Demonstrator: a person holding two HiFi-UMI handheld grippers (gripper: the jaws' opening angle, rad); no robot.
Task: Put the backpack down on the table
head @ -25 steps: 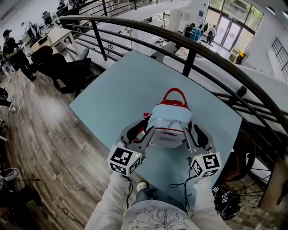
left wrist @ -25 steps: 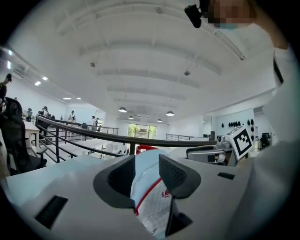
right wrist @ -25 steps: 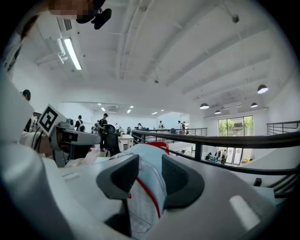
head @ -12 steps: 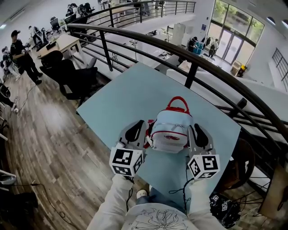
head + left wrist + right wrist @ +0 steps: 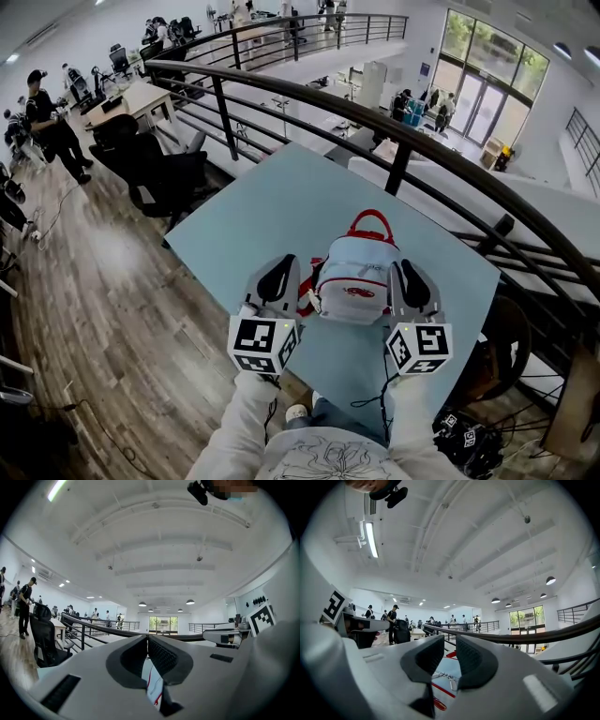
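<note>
A light blue backpack with red trim and a red top handle sits between my two grippers, over the near part of the pale blue table. My left gripper is at its left side, jaws closed together, and a pale strip of the backpack with a red line runs out from between them. My right gripper is at the bag's right side. Its jaws are closing to a narrow slot in which the bag's zip pulls and red trim show.
A black metal railing curves round the far and right sides of the table. Black office chairs and people are on the wooden floor to the left. The table's near edge is right in front of my body.
Both grippers, spread wide round the bag's lower corners a second ago, have closed at its sides and come up. The bag has stayed between them.
</note>
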